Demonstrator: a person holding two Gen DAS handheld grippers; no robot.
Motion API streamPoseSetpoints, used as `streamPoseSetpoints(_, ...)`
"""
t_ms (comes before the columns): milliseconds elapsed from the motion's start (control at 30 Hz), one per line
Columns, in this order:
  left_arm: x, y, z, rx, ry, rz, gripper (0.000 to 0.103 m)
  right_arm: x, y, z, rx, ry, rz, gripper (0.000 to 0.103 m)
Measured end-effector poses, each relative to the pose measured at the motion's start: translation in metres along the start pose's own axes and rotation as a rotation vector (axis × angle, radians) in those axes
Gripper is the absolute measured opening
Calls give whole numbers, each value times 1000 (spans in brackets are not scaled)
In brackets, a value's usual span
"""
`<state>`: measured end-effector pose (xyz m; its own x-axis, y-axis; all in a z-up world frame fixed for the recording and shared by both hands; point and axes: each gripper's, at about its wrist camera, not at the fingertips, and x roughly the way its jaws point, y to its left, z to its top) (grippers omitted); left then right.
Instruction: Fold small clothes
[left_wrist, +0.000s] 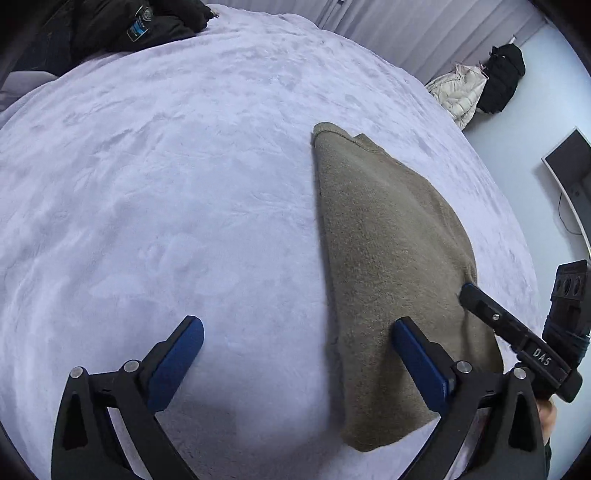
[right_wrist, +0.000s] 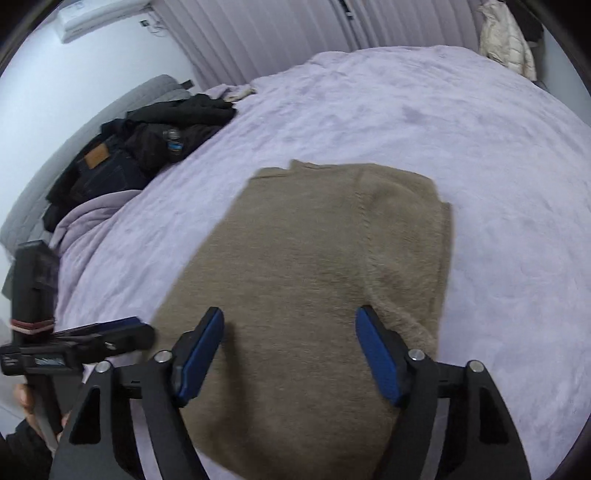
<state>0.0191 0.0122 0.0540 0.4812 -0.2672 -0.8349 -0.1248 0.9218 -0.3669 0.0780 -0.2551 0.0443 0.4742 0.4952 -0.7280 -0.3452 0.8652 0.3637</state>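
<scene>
Nearest the left wrist camera, the left gripper (left_wrist: 295, 339) stands spread wide with nothing between its blue pads: one finger hangs over the bare lilac blanket (left_wrist: 166, 184), the other over the near edge of the folded brown garment (left_wrist: 388, 258). Whether that pad touches the cloth cannot be told. At the right edge of this view the right gripper's black finger reaches onto the garment's side, with part of a hand below it, cut off by the frame.

In the right wrist view the right gripper (right_wrist: 290, 350) is released too, its jaws apart above the garment (right_wrist: 314, 258) and gripping nothing. The left gripper's body shows blurred at the left edge, held by a hand (right_wrist: 26, 406) that is only partly seen.

The garment lies flat on the blanket, folded into a rough rectangle with a narrower layer along one side; its near end is hidden behind the gripper frames.

The plush blanket covers a bed and is bunched up at one side. Farther off on it sits a heap of dark clothes (right_wrist: 147, 147), jeans among them. Beyond are pleated pale curtains (right_wrist: 277, 37), a wall-mounted air conditioner (right_wrist: 99, 16), a cream puffer jacket (left_wrist: 461, 92) hanging beside a black bag (left_wrist: 504, 74), and a monitor (left_wrist: 569, 162) cut off at the edge
</scene>
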Motion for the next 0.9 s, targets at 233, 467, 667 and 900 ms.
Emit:
streamPoseSetpoints(233, -4, -2, 21, 72, 7, -22, 103, -59, -16, -11, -3, -61, -5, 85)
streamPoseSetpoints(467, 46, -26, 61, 69, 192, -196, 103, -78, -77, 2, 139, -60, -32, 88)
streamPoseSetpoints(667, 97, -52, 57, 90, 318, -298, 103, 9, -86, 3, 311, 126, 183, 89)
streamPoseSetpoints(900, 80, -63, 60, 173, 277, -301, 50, 25, -46, 19, 179, 121, 127, 40)
